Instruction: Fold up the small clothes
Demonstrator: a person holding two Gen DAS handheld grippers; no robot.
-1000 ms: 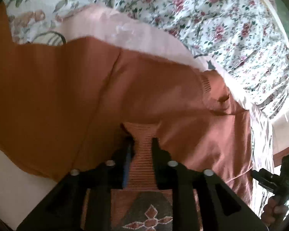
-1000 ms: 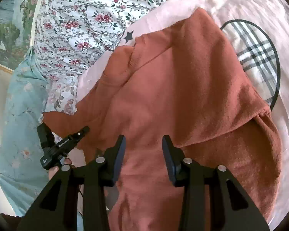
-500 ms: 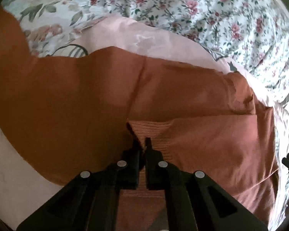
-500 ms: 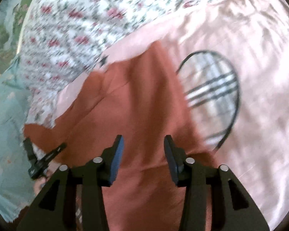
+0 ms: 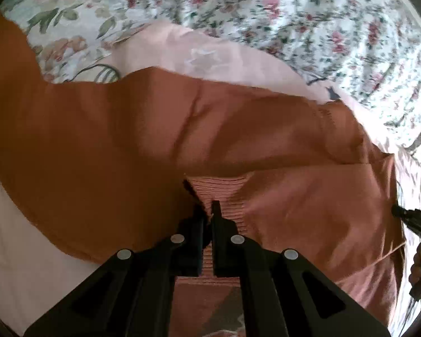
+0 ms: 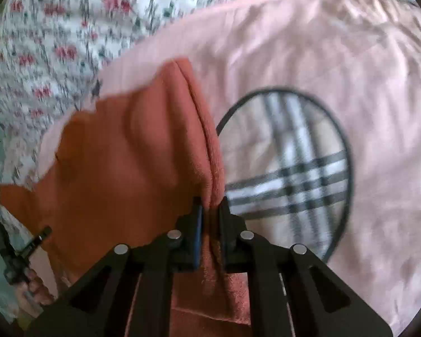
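A: Pinching the ribbed cuff (image 5: 219, 193) of the rust-orange sweater (image 5: 112, 146), the left tool (image 5: 209, 210) sits at the lower middle of the left wrist frame, its two fingers drawn almost together with knit between them.

B: And the sweater itself?

A: It spreads across the middle of that frame, from the left edge to the right, lying on a pale pink sheet (image 5: 199, 53) with a flowered bedcover (image 5: 308, 14) filling the top. The pink sheet also shows bare at the lower left.

B: What about the other side?

A: The right tool (image 6: 210, 205) is clamped on a doubled edge of the same sweater (image 6: 132, 151), low in the centre of the right wrist frame. The fold runs up from the fingers toward the upper middle, and the cloth hangs out to the left of it.

B: Anything on the right of that frame?

A: The pink sheet (image 6: 322, 50), printed with a dark-outlined oval of plaid stripes (image 6: 289, 179), just beside the gripped fold. The picture is blurred, so finer detail cannot be told.

B: Can each tool see the other?

A: Partly; a black handle and fingers show at the right edge of the left frame (image 5: 418, 224) and the lower left of the right frame (image 6: 16, 255).
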